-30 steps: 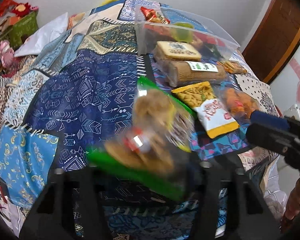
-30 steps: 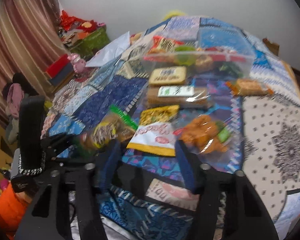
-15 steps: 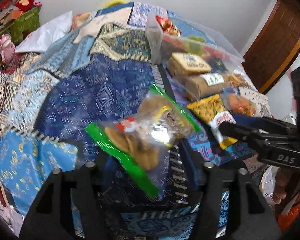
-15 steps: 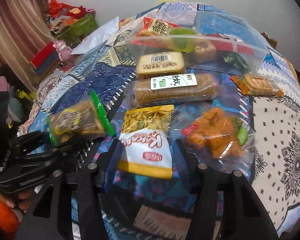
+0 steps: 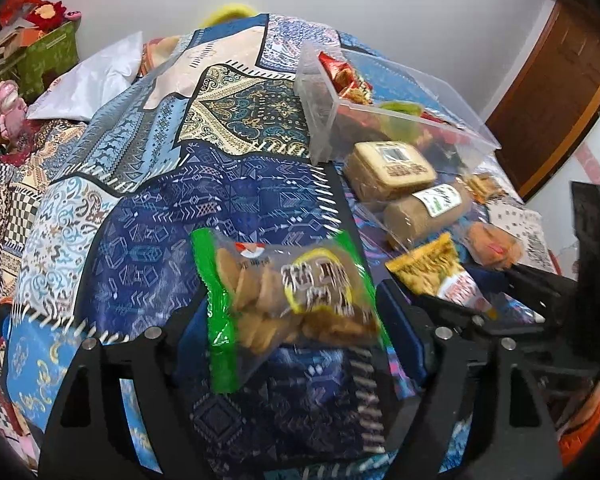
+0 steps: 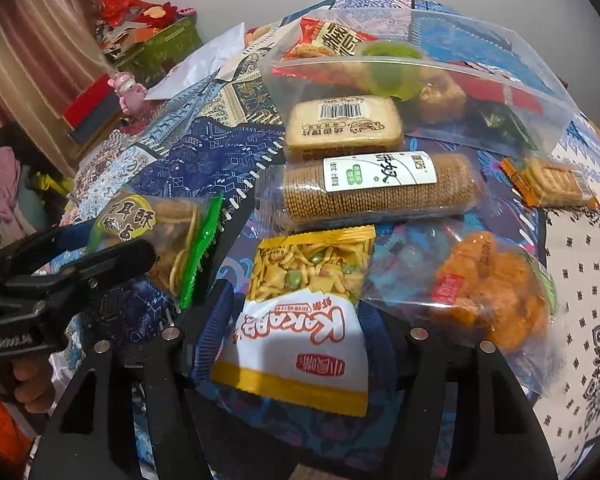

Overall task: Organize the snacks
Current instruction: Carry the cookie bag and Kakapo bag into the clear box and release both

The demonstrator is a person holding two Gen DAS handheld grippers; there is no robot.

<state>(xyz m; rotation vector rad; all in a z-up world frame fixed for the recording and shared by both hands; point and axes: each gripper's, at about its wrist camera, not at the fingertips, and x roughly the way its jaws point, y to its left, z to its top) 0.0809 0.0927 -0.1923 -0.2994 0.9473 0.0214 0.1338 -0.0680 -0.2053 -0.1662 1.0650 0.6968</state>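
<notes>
My left gripper is shut on a green-edged bag of round crisps and holds it above the quilt; the bag also shows in the right wrist view. My right gripper is open, its fingers either side of a yellow and white snack bag lying on the bed. A clear plastic bin with several snacks stands further back. In front of it lie a tan biscuit pack, a long cracker roll, an orange fried-snack bag and a small orange-edged pack.
The bed is covered by a blue patterned quilt. A white pillow lies at the head. A green box and red clutter stand left of the bed. A brown door is at the right.
My left gripper has lifted the crisps bag and turned it more upright. My right gripper has moved forward and lower, so the yellow and white bag now lies between its fingers.
</notes>
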